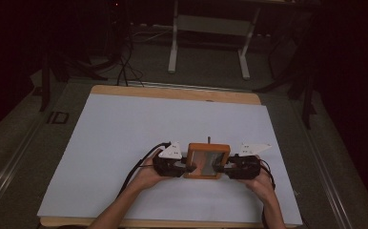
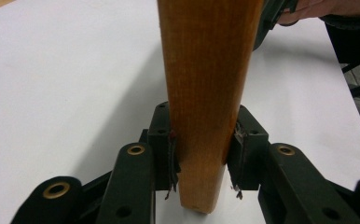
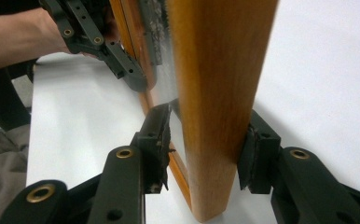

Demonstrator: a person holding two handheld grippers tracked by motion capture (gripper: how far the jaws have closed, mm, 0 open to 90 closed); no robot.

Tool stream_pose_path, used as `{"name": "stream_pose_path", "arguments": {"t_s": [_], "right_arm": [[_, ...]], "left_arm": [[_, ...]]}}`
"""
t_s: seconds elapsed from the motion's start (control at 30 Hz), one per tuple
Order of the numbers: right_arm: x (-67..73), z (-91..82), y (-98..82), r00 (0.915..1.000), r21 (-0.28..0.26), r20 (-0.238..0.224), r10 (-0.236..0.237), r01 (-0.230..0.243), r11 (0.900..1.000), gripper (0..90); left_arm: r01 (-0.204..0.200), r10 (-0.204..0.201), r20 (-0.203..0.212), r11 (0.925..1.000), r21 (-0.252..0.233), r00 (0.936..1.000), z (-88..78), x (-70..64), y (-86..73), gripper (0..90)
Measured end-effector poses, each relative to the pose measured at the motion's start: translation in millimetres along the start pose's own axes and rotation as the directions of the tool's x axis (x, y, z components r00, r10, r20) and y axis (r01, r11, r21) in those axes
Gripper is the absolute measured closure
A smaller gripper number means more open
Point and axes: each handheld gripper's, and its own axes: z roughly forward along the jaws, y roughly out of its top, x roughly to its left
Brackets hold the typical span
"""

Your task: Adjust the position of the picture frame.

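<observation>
Wooden-framed mirror, rectangular with smooth orange edges, stands clamped by left gripper and right gripper.

In both gripper views the wooden frame runs off the top edge, its upper part cut away. From above, the small peg behind it is too tiny to identify, and the counter loses its near edge.
</observation>
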Motion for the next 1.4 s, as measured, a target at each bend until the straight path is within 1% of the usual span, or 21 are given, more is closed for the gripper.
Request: {"name": "stream_pose_path", "arguments": {"t_s": [0.1, 0.27, 0.47, 0.57, 0.7, 0.87, 0.9, 0.97, 1.1, 1.23, 1.4], "right_arm": [[-0.1, -0.1, -0.4, 1.0000, -0.005, -0.004, 0.001, -0.001, 1.000, 58.2], [1.5, 1.4, 1.0, 0.9999, -0.007, -0.009, -0.014, 0.014, 1.000, 59.1], [4.9, 10.6, 6.4, 0.9998, -0.009, -0.010, -0.018, 0.018, 1.000, 59.5], [8.0, 18.5, 11.2, 0.9997, -0.009, -0.010, -0.023, 0.023, 1.000, 59.5], [10.1, 25.4, 16.0, 0.9995, -0.012, -0.010, -0.031, 0.031, 0.999, 59.5], [11.1, 28.5, 20.1, 0.9993, -0.019, -0.011, -0.035, 0.034, 0.999, 59.4], [11.3, 29.3, 21.5, 0.9993, -0.022, -0.011, -0.036, 0.036, 0.999, 59.4], [11.9, 31.6, 25.9, 0.9991, -0.037, -0.014, -0.041, 0.040, 0.998, 59.4], [12.9, 35.4, 30.0, 0.9989, -0.045, -0.016, -0.044, 0.043, 0.998, 59.4], [13.9, 42.6, 31.7, 0.9993, -0.040, -0.015, -0.036, 0.035, 0.999, 59.4], [15.5, 51.7, 32.8, 0.9999, -0.038, -0.008, -0.015, 0.015, 0.999, 59.3]], "left_arm": [[0.002, -0.002, -0.011, 1.0000, -0.004, 0.9999, -1.0, -2.3, -1.0, 67.2], [0.010, -0.010, -0.004, 0.9999, 0.007, 0.9999, -5.1, -0.8, -1.5, 67.3], [0.043, -0.043, -0.003, 0.9991, 0.002, 0.9991, -15.0, 3.4, -7.4, 67.1], [0.050, -0.050, -0.014, 0.9987, 0.003, 0.9987, -21.0, 4.8, -10.3, 66.8], [0.070, -0.071, -0.021, 0.9975, -0.004, 0.9973, -28.1, 6.4, -13.9, 66.5], [0.084, -0.084, -0.035, 0.9964, -0.012, 0.9959, -34.4, 7.7, -14.9, 66.3], [0.092, -0.093, -0.042, 0.9956, -0.019, 0.9948, -37.7, 8.0, -14.9, 66.3], [0.094, -0.094, -0.050, 0.9954, -0.019, 0.9943, -40.7, 8.3, -14.8, 66.0], [0.110, -0.111, -0.067, 0.9937, -0.018, 0.9915, -45.2, 9.1, -16.0, 65.4], [0.132, -0.133, -0.080, 0.9911, -0.010, 0.9879, -48.4, 10.9, -19.9, 64.3], [0.167, -0.167, -0.095, 0.9859, -0.007, 0.9814, -52.7, 13.9, -24.4, 62.8]]}}
